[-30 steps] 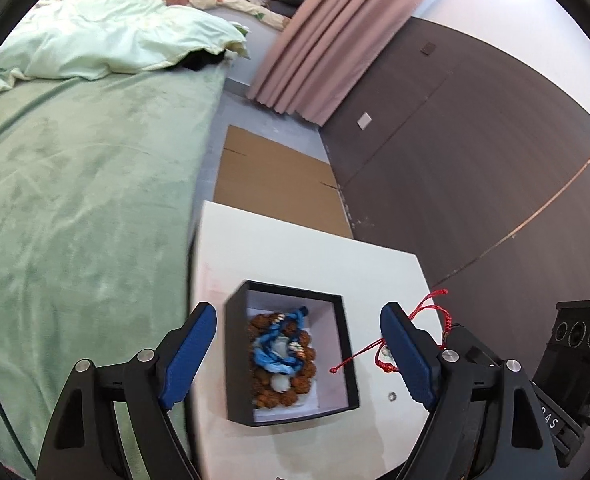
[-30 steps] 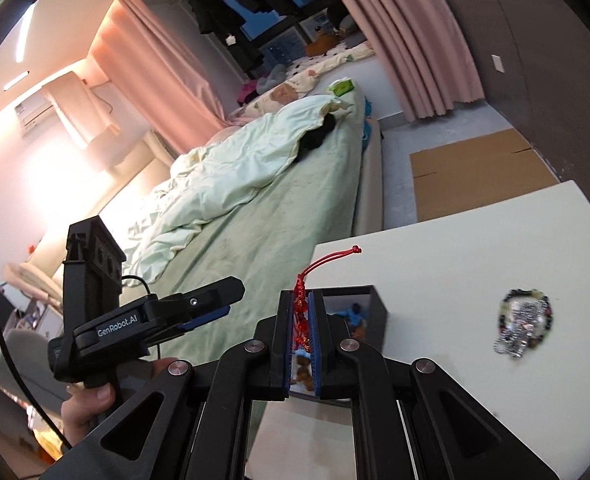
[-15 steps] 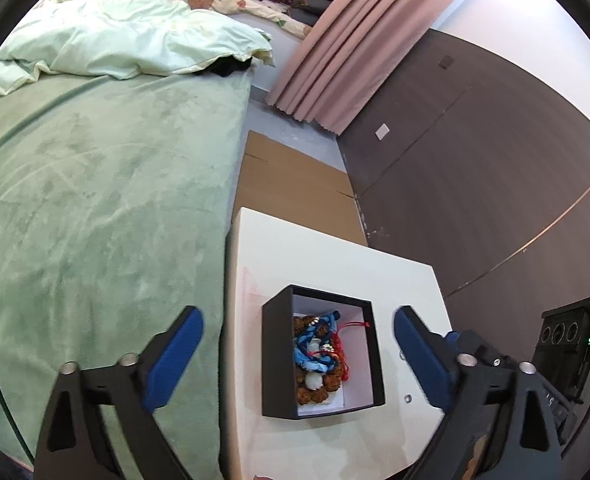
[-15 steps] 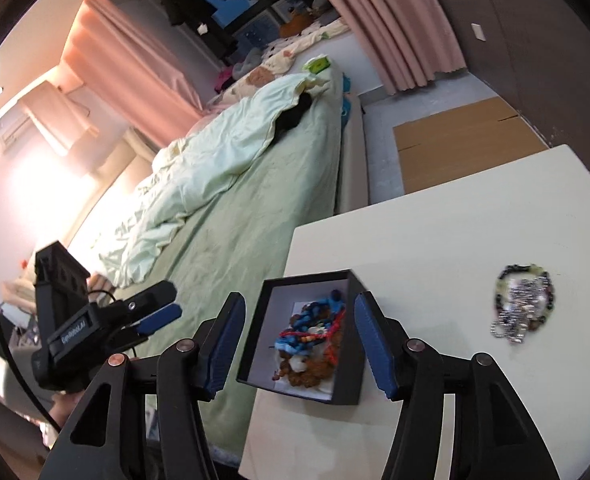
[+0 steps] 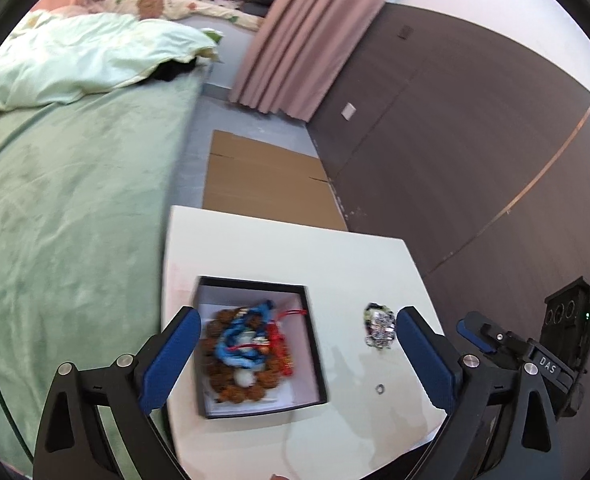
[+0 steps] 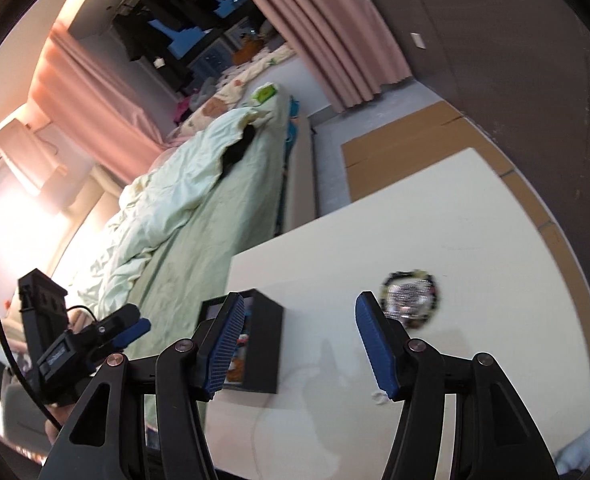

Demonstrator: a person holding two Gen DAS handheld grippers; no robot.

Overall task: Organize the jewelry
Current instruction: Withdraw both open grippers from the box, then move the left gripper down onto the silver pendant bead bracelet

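A black box (image 5: 313, 344) with a white inside sits on the white table (image 5: 295, 248). In it lie a brown bead bracelet (image 5: 231, 390), a blue cord (image 5: 235, 330) and a red cord (image 5: 279, 340). To its right a dark-beaded bracelet with a silver bunch (image 5: 379, 325) lies on the table, with a small ring (image 5: 379, 389) nearer me. My left gripper (image 5: 301, 356) is open, straddling the box and the bracelet from above. My right gripper (image 6: 299, 344) is open and holds nothing; the box (image 6: 265, 336) is by its left finger and the bracelet (image 6: 411, 296) just beyond its right finger.
A green-covered bed (image 5: 67, 208) runs along the table's left side. Flattened cardboard (image 5: 263, 180) lies on the floor beyond the table, beside a dark wall (image 5: 455, 140). In the right wrist view a hand (image 6: 55, 416) holds the left gripper (image 6: 127, 328) out over the bed side.
My right gripper has opened and let go of the red cord, which now lies in the box. It then swung right towards the beaded bracelet. The left gripper opened wider and shifted.
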